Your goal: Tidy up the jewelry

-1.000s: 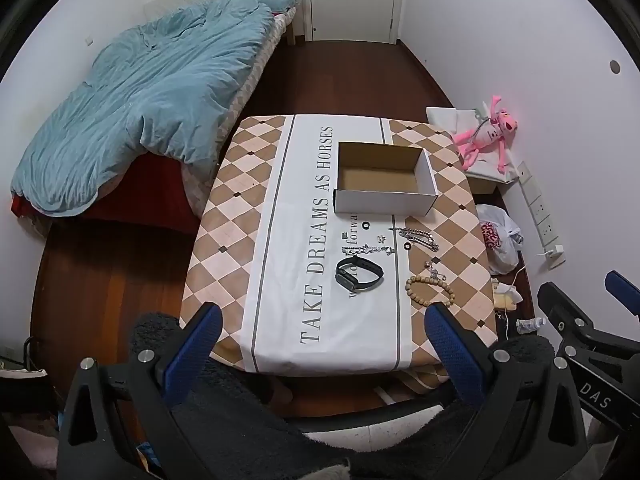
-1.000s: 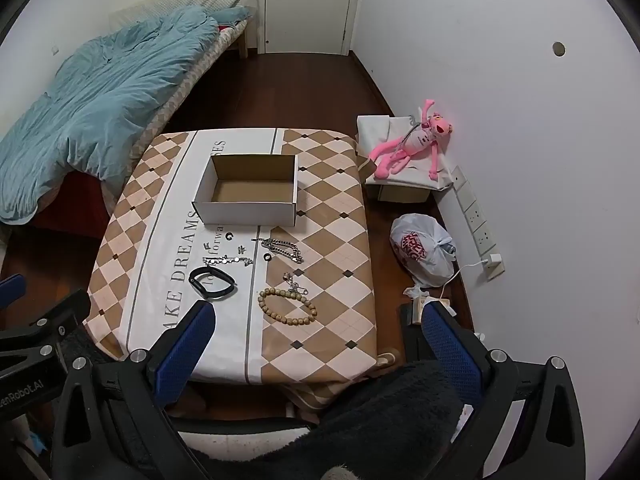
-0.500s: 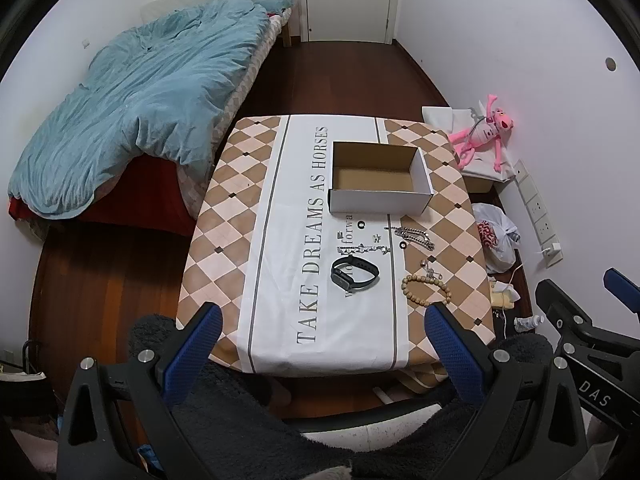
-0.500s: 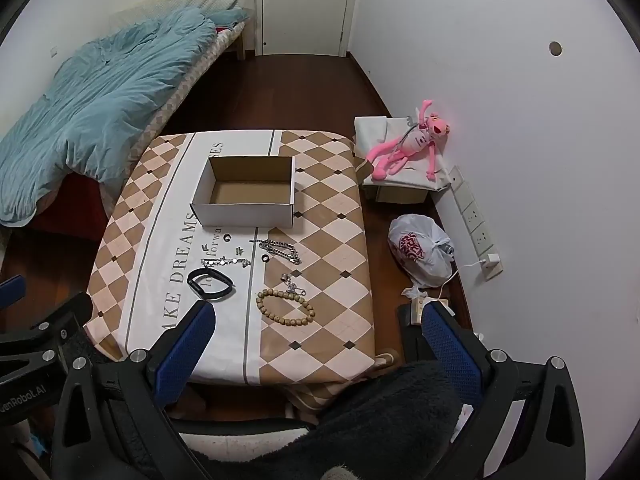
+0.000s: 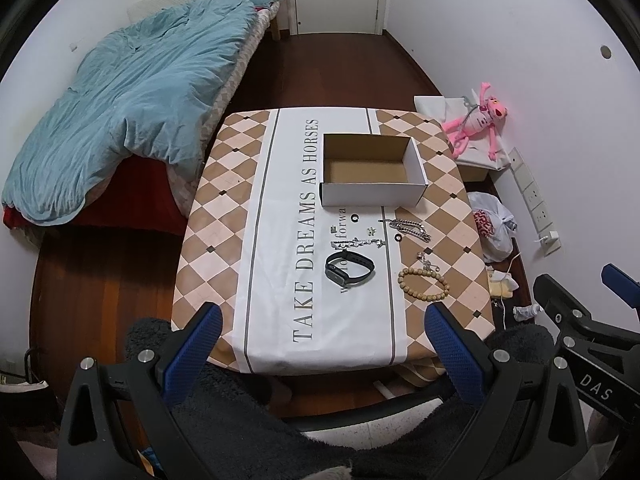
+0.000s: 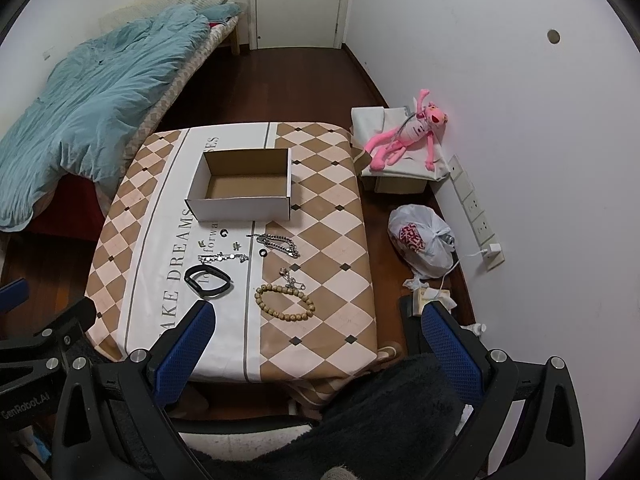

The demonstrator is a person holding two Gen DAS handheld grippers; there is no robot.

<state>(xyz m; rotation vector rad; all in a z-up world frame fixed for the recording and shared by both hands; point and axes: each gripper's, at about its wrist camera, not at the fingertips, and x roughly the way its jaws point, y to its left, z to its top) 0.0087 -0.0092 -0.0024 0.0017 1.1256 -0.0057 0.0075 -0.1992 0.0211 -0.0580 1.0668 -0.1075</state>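
Both cameras have pulled up and back a bit over the last second, so the table [image 5: 224, 216] sits smaller and a little higher in each view than before, and nothing on it has shifted.

Progress check: basically 0 done. The cardboard box [image 5: 372, 170] at the far end of the table is empty, and every piece lies on the cloth just in front of it. From the left wrist view I count a black fitness band [image 5: 350, 269], a wooden bead bracelet [image 5: 423, 285], a silver chain [image 5: 410, 229], a thin sparkly bracelet [image 5: 356, 243], a small charm piece [image 5: 427, 261] touching the bead bracelet's far side, and 2 little dark rings [image 5: 353, 217] plus a couple of tiny bits I can't identify. My guess is all of it is meant for the box, so the whole job is left.

The left gripper [image 5: 320, 334] has its blue pads spread wide with nothing between them, hanging above the near edge of the table. The right gripper [image 6: 316, 334] is the same: wide apart, holding nothing.

Writing: the tablecloth reads "TAKE DREAMS AS HORSES", with a smaller line partly covered, only "forwa" legible. The right tool body shows "DAS" in the left view, and the left one reads "GenRobot.AI" in the right view.
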